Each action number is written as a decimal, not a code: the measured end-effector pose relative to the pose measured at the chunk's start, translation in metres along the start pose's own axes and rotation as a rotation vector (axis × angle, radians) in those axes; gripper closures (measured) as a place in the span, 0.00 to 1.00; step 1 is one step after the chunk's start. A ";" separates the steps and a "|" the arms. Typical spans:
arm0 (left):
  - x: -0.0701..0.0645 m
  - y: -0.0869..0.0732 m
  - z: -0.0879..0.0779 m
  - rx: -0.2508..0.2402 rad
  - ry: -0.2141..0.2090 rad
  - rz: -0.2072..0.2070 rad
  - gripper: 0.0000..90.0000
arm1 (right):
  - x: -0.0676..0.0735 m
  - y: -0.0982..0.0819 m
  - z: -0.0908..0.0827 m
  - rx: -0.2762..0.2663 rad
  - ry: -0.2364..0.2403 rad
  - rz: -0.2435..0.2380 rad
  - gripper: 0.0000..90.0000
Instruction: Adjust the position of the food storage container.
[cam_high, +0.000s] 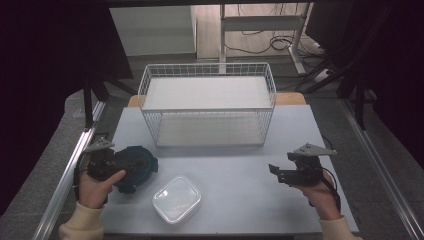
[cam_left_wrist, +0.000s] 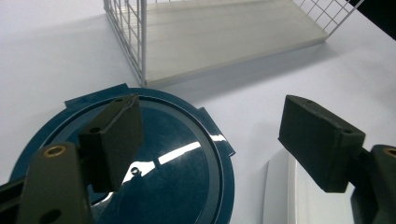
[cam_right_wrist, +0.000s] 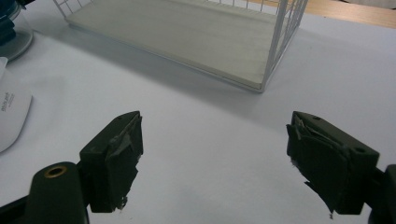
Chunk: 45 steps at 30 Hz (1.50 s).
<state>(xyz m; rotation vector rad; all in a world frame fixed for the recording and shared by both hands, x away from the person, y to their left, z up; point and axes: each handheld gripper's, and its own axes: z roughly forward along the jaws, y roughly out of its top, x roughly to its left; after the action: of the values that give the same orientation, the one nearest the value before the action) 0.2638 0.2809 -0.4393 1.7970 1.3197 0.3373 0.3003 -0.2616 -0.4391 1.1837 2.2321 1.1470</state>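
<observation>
Here your left gripper (cam_high: 117, 167) hangs over the dark blue lid (cam_high: 134, 167) at the near left, jaws spread wide, likely lining up a grab. Your right gripper (cam_high: 280, 172) waits spread over bare table (cam_high: 240, 195). The clear container (cam_high: 176, 198) sits beside the lid, the wire basket (cam_high: 207, 102) beyond.

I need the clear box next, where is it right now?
In the high view, the clear box sits near the table's front edge, just right of the blue lid, in front of the rack.
</observation>
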 end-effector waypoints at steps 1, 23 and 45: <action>0.001 0.000 -0.002 -0.004 0.002 -0.003 0.24 | 0.000 0.000 0.000 0.001 0.000 0.000 0.20; 0.055 -0.042 -0.042 0.050 0.146 -0.095 0.47 | 0.002 0.000 0.002 0.014 -0.004 -0.003 0.21; 0.096 -0.074 -0.022 0.158 0.186 -0.204 1.00 | 0.004 -0.003 0.008 0.045 -0.017 -0.013 0.21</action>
<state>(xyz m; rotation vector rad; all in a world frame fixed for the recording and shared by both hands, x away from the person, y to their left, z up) 0.2407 0.3808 -0.5073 1.7726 1.6866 0.3001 0.3018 -0.2557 -0.4459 1.1906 2.2600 1.0832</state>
